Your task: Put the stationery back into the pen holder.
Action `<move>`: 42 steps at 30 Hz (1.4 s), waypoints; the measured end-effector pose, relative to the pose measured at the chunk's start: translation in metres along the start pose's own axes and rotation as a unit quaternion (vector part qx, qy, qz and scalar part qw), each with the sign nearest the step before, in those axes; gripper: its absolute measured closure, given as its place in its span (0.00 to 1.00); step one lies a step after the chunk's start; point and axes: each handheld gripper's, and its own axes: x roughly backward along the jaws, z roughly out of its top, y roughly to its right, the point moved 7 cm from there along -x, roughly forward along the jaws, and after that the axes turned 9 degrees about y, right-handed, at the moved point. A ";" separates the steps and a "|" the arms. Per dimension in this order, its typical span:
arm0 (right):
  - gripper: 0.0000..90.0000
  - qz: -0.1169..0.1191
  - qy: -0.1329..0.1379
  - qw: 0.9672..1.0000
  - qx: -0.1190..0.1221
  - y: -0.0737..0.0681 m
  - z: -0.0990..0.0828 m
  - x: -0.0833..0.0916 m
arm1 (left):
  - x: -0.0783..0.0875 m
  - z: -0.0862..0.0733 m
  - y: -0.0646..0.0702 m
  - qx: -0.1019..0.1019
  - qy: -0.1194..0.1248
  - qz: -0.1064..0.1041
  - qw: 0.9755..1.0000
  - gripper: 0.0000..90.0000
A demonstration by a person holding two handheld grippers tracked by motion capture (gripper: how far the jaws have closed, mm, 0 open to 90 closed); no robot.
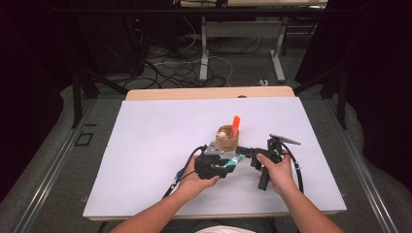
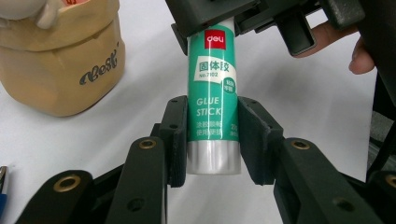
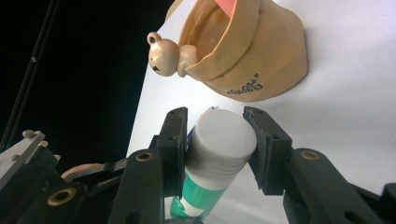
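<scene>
A green glue stick (image 1: 236,159) (image 2: 212,79) with a white cap (image 3: 224,137) is held level between the two grippers, just above the white tabletop. My left gripper (image 1: 231,165) (image 2: 212,140) is shut on its silver-banded bottom end. My right gripper (image 1: 242,152) (image 3: 215,125) has both pads against the cap and reaches in at the top of the left gripper view (image 2: 219,21). Right behind the glue stick stands a tan bag-shaped pen holder (image 1: 227,141) (image 2: 60,70) (image 3: 261,56) with a small bear figure (image 3: 163,56) on its rim and an orange marker (image 1: 235,126) in it.
The white sheet (image 1: 155,145) covers the table, with bare surface to the left, right and far side of the holder. The front edge (image 1: 214,214) runs close under the forearms. Table legs and loose cables (image 1: 194,68) lie on the floor beyond the far edge.
</scene>
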 end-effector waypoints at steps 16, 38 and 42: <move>0.72 -0.005 0.005 1.000 0.009 -0.001 0.003 0.002 | 0.000 0.000 -0.005 0.010 -0.003 0.016 1.000 0.45; 0.72 -0.016 0.048 0.997 0.053 -0.007 0.026 0.016 | 0.024 0.013 -0.030 -0.006 -0.006 0.069 0.998 0.34; 0.72 -0.025 0.058 0.996 0.067 -0.008 0.029 0.017 | 0.031 0.016 -0.039 -0.012 -0.004 0.087 0.996 0.33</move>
